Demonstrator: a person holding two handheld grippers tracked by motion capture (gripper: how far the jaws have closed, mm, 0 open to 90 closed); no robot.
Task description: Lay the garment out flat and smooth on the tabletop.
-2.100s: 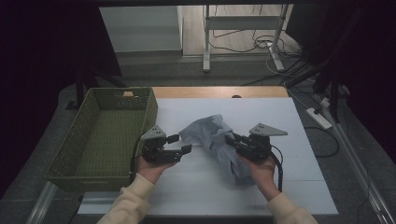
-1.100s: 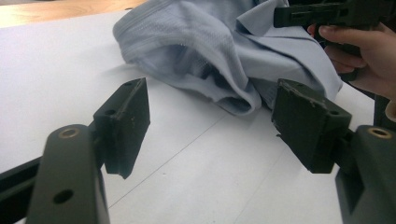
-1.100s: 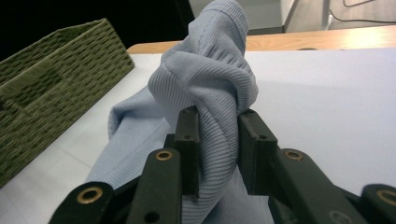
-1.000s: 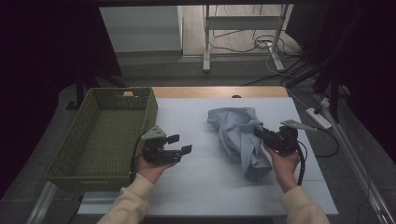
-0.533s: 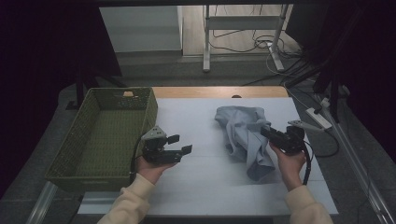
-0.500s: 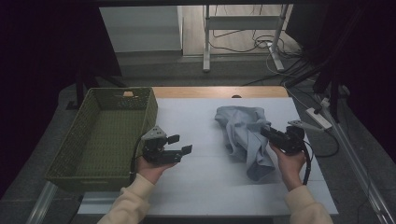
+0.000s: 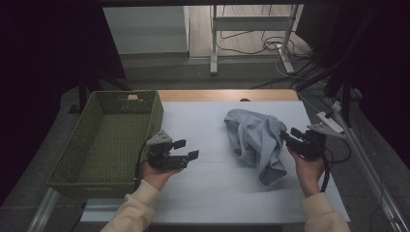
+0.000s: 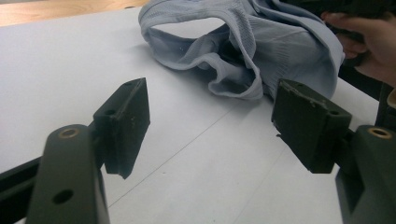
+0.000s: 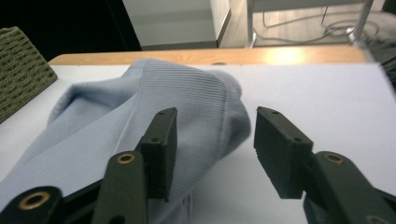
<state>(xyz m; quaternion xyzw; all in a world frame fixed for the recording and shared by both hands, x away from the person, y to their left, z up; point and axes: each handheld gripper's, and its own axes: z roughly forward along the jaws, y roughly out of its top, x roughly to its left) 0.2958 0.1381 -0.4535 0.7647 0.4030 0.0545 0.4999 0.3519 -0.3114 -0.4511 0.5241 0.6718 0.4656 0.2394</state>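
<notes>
Right claw [image 7: 290, 137] has just been opening, nothing pinched; crumpled light-blue ribbed knit garment [image 7: 256, 140] at its 9 o'clock, touching. Left claw [image 7: 186, 150] open, farther.

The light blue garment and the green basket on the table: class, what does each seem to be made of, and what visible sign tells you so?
Light blue garment: seemingly a soft knitted fabric, matte; fine parallel ribs run across it and it slumps in loose folds.
Green basket: looks woven, perhaps plastic or coated fibre; its walls show a regular mesh texture and hold a stiff shape. The exact material is unclear.
</notes>
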